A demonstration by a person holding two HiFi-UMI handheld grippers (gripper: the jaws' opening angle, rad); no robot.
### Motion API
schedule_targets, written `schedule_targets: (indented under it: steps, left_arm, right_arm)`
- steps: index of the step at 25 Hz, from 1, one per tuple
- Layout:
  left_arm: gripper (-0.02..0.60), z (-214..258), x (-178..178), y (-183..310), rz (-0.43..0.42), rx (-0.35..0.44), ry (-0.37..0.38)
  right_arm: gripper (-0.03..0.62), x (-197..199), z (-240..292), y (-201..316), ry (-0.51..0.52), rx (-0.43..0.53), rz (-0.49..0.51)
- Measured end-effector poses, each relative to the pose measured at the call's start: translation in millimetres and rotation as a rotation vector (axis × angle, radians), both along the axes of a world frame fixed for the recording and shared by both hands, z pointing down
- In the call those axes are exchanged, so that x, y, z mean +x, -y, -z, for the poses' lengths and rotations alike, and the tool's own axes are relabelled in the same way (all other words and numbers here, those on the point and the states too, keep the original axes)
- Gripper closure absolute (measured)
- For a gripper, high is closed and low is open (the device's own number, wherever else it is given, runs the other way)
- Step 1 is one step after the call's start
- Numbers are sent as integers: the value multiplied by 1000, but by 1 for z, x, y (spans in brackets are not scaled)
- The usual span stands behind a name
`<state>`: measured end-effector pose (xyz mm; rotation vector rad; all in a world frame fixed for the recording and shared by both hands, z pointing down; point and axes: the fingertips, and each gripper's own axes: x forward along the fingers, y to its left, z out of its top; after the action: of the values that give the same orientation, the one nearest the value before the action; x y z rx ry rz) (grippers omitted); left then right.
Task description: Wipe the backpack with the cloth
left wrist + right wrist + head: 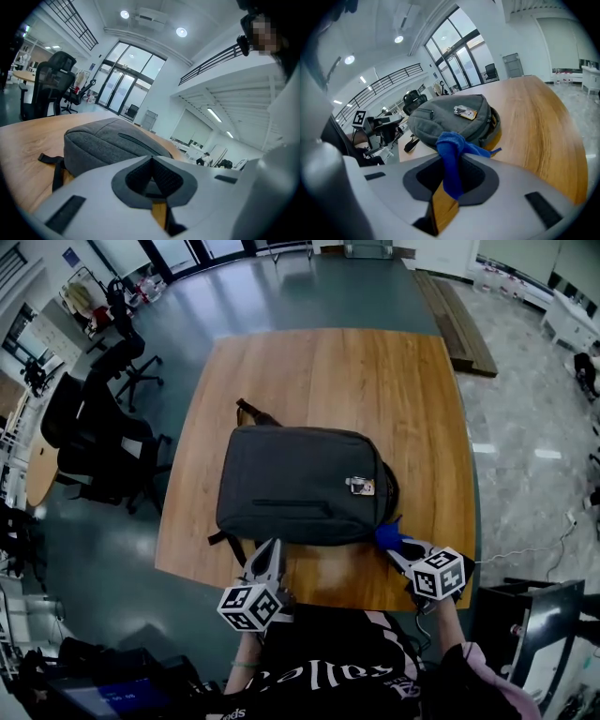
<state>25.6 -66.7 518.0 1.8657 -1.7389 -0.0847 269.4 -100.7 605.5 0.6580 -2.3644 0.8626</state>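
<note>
Bearing surface: wooden table (pixel 319 362), on which the work is laid out.
Backpack (pixel 300 484): laid flat at the table's middle, front face up.
Left gripper (pixel 269 549): held at the near edge, jaws closed together, nothing gripped.
Right gripper (pixel 394 551): clamped on the cloth (pixel 389 535).
Cloth: blue, bunched, just beside the backpack's near right corner.
Progress: wiping is judged not yet begun; the whole surface is left.

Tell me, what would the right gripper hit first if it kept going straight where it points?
Most likely the backpack: the right gripper, shut on the blue cloth, aims at its near end, just ahead; depth is hard to judge.
</note>
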Motion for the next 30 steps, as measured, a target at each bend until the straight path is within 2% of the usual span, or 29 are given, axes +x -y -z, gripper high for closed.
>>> schedule_targets:
  steps: [6, 9, 12, 16, 21, 26, 30]
  left_arm:
    - [583, 2, -26, 2, 15, 22, -7]
    - [583, 9, -50, 8, 13, 28, -11]
    - [583, 16, -73, 13, 13, 40, -16]
    - [583, 16, -97, 12, 17, 47, -23]
    - [583, 10, -104, -1, 32, 48, -35]
    - [583, 1, -151, -6, 103, 20, -48]
    - [583, -3, -179, -7, 144, 16, -56]
  right_arm:
    - [526, 44, 13, 70, -7, 38, -253]
    - [527, 49, 16, 111, -73, 61, -311]
    - [528, 40, 12, 147, -137, 66, -307]
    - [528, 10, 4, 191, -172, 49, -280]
    - [528, -1, -9, 240, -233, 41, -240]
    - [528, -56, -12, 272, -302, 14, -137]
    - [528, -93, -9, 290, -349, 31, -89]
